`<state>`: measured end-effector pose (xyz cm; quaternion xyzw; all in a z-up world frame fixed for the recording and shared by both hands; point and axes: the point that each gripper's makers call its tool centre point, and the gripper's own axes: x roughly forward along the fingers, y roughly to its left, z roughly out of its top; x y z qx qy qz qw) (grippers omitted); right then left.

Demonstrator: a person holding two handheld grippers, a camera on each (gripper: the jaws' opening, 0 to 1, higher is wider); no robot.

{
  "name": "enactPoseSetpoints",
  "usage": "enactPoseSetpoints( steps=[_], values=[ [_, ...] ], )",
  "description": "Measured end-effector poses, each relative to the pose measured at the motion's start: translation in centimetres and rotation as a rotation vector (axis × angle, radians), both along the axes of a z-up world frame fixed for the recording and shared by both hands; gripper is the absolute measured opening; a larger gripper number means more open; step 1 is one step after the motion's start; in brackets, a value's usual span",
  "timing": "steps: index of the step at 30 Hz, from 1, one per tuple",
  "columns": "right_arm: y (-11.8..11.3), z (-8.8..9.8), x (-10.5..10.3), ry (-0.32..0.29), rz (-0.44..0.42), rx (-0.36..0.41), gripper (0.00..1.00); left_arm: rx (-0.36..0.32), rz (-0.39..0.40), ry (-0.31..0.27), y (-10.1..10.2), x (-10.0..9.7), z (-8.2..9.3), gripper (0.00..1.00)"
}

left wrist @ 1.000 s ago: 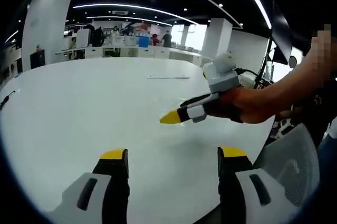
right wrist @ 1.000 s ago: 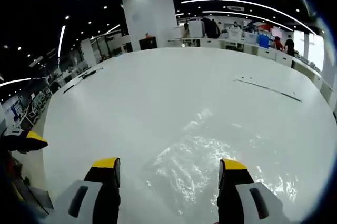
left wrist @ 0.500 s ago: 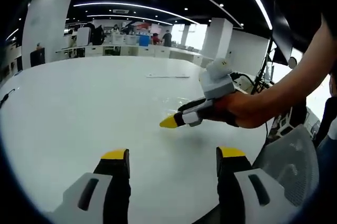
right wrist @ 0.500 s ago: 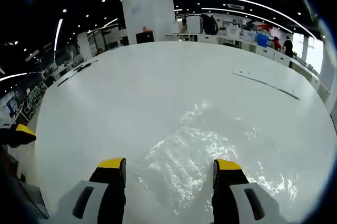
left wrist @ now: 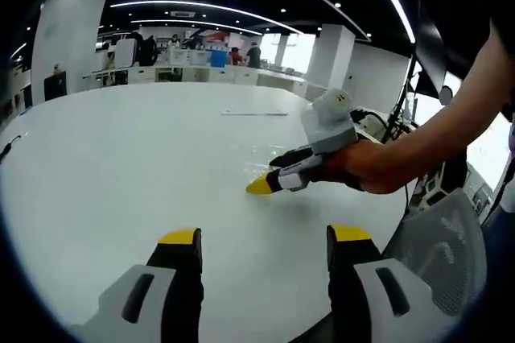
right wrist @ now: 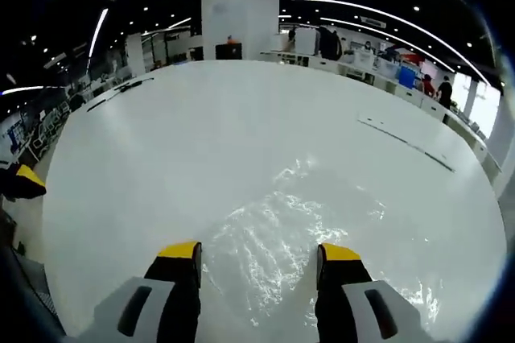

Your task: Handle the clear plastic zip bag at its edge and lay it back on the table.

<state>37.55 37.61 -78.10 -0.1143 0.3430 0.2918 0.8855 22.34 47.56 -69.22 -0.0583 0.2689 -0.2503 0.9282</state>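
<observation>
The clear plastic zip bag (right wrist: 294,218) lies crinkled and flat on the white table (right wrist: 177,134). My right gripper (right wrist: 259,251) is open just over the bag's near edge, with the yellow tips on either side of the crinkled plastic and nothing pinched. In the left gripper view, a hand holds the right gripper (left wrist: 261,185) low over the table, tips pointing left, and the bag (left wrist: 269,152) shows only as faint glints. My left gripper (left wrist: 264,235) stands open and holds nothing near the table's front edge. One of the left gripper's yellow fingertips (right wrist: 26,179) peeks in at the far left.
A thin dark strip (right wrist: 406,143) lies on the table far beyond the bag, the same strip (left wrist: 253,113) seen in the left gripper view. A grey mesh chair (left wrist: 447,254) stands by the table's right edge. Desks and people are far off in the office.
My right gripper has moved forward and lower onto the bag's near edge, and its jaws have narrowed slightly. The left gripper has hardly moved.
</observation>
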Motion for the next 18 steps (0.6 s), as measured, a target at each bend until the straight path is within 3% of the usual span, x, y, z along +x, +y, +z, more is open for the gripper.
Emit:
enactPoseSetpoints(
  steps=[10, 14, 18],
  values=[
    [0.40, 0.37, -0.61, -0.003, 0.015, 0.002, 0.39, -0.001, 0.000, 0.000, -0.03, -0.03, 0.05, 0.60],
    [-0.30, 0.41, -0.29, 0.008, -0.003, -0.008, 0.22, -0.003, 0.004, 0.000, 0.15, 0.05, -0.01, 0.60],
    [-0.28, 0.40, -0.30, 0.008, 0.009, -0.015, 0.18, -0.002, -0.001, 0.001, 0.02, -0.02, -0.04, 0.59]
  ],
)
